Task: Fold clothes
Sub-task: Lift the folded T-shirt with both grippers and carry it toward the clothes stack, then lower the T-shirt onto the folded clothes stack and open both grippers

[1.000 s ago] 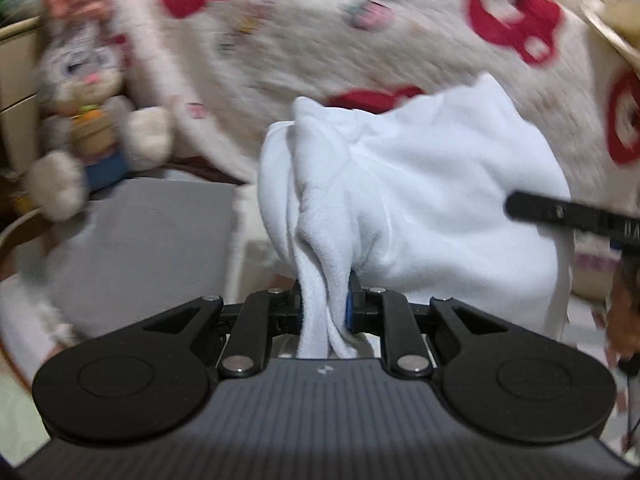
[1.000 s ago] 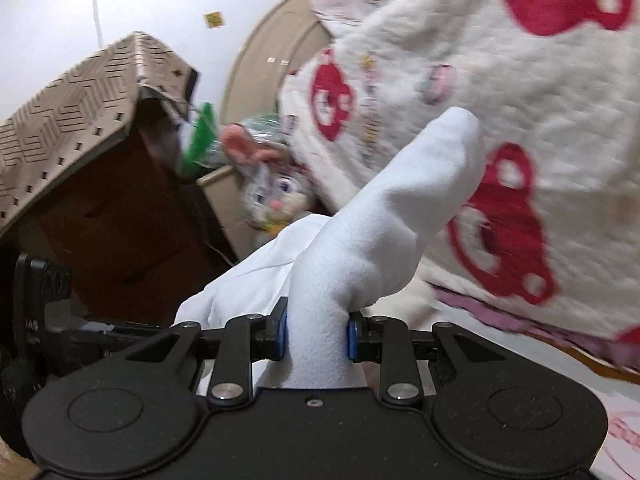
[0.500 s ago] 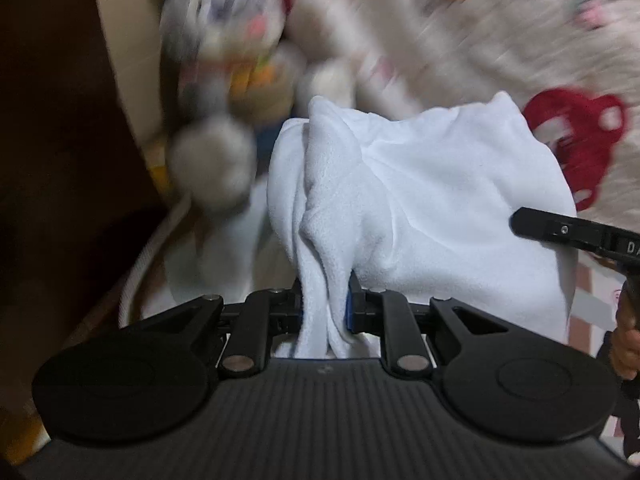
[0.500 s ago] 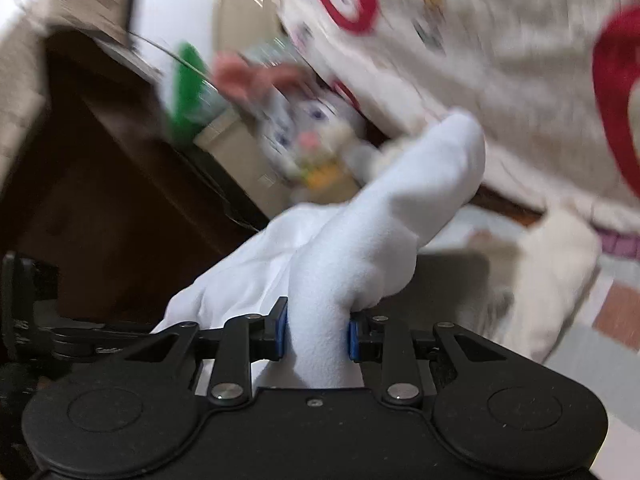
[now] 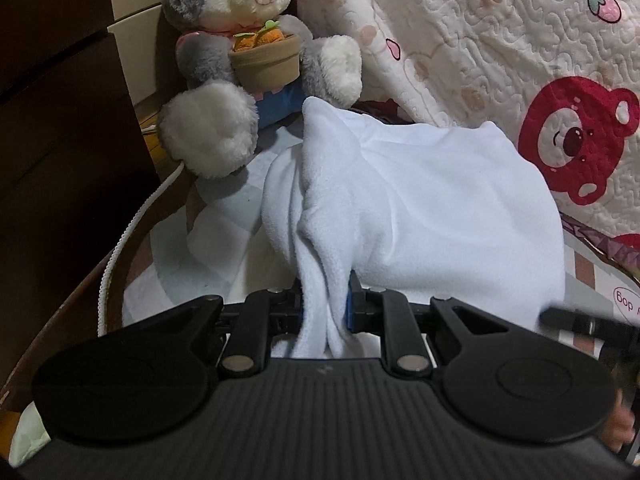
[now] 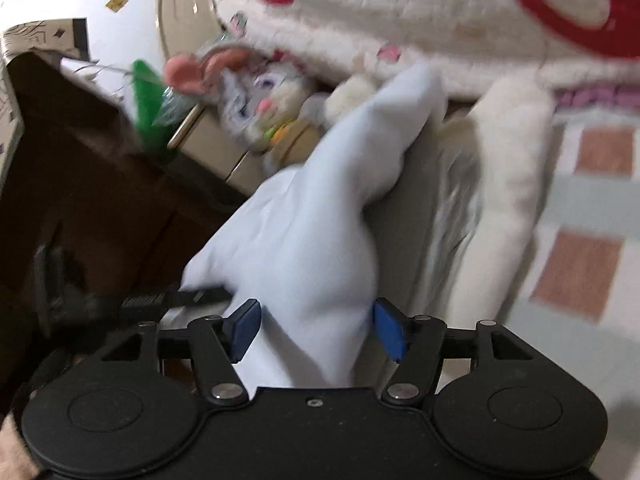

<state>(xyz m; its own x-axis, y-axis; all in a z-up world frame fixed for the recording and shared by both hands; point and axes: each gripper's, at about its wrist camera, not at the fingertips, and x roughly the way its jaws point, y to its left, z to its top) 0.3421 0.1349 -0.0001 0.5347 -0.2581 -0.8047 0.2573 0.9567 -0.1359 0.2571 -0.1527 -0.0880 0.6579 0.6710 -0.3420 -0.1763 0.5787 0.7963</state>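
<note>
A white fleece garment (image 5: 440, 208) hangs bunched between both grippers, low over the bed. My left gripper (image 5: 326, 308) is shut on a gathered fold of it. In the right wrist view the same garment (image 6: 304, 248) rises in a thick roll from my right gripper (image 6: 316, 330), whose jaws are opening. The blue pads (image 6: 244, 326) stand apart on either side of the cloth, which still lies between them. The right gripper's dark tip (image 5: 580, 320) shows blurred at the garment's right edge. The left gripper (image 6: 120, 304) shows blurred at the garment's left.
A grey plush rabbit (image 5: 248, 40) holding a pot sits just behind the garment. A cream quilt with red bears (image 5: 520, 60) fills the right. Dark wooden furniture (image 5: 60, 120) stands on the left, with a white cord (image 5: 132, 224) along it. A folded cream cloth (image 6: 516, 168) lies on the checked sheet (image 6: 592, 200).
Both grippers have carried the garment down toward the bed beside the rabbit. The right gripper's jaws, shut on the roll of cloth before, have spread apart. The left grip is unchanged.
</note>
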